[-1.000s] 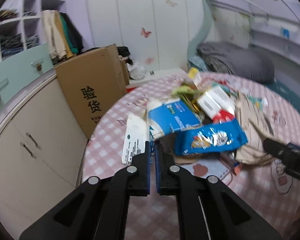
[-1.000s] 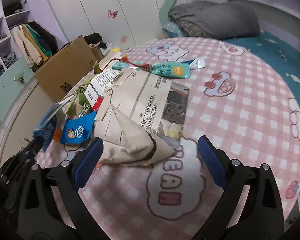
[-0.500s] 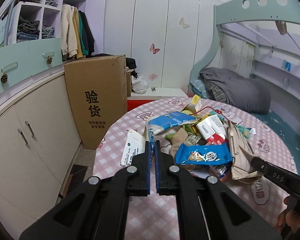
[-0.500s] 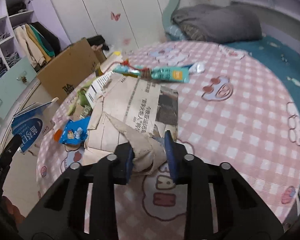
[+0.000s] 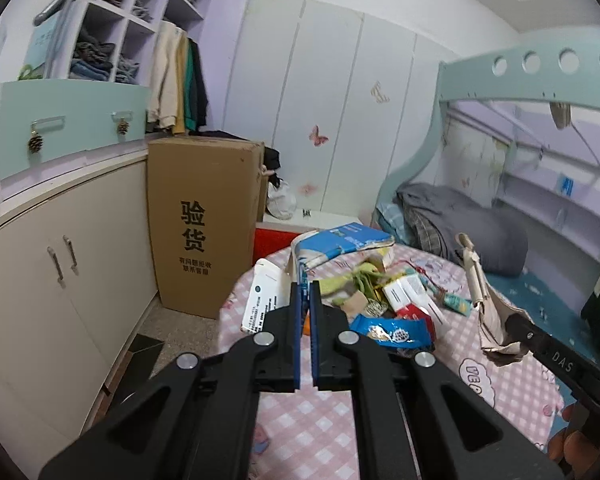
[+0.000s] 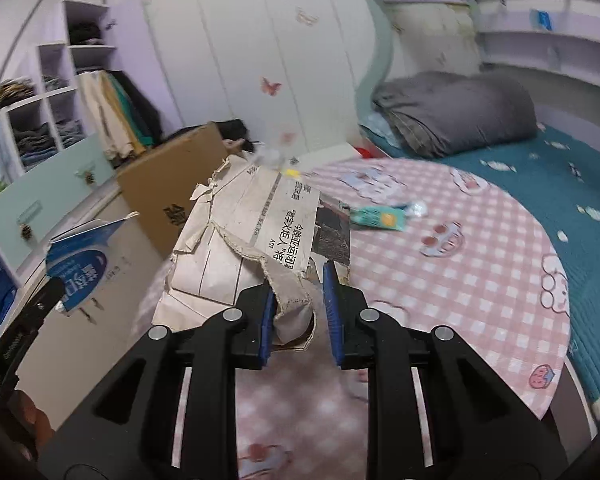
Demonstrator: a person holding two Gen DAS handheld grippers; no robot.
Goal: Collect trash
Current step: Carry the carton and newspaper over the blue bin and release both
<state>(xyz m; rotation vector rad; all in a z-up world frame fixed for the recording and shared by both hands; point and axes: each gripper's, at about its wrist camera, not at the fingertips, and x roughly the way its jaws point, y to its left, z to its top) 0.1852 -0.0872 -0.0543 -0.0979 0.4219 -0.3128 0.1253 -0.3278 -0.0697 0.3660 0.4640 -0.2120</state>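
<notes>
Blue-and-white packet (image 5: 342, 242), one, pinched at its corner between the left gripper (image 5: 307, 294) jaws, which are pressed nearly together; packet lifted clear above the near-left edge of the pink checked table (image 5: 312, 432). On the table beyond it, a loose heap of wrappers, count unclear. One cardboard box (image 5: 204, 224) stands on the floor left of the table. Right gripper (image 6: 298, 300): jaws narrow, clamped on one torn, crumpled newspaper (image 6: 260, 236), raised over the table. One teal tube (image 6: 382, 217) lies further back on the table.
</notes>
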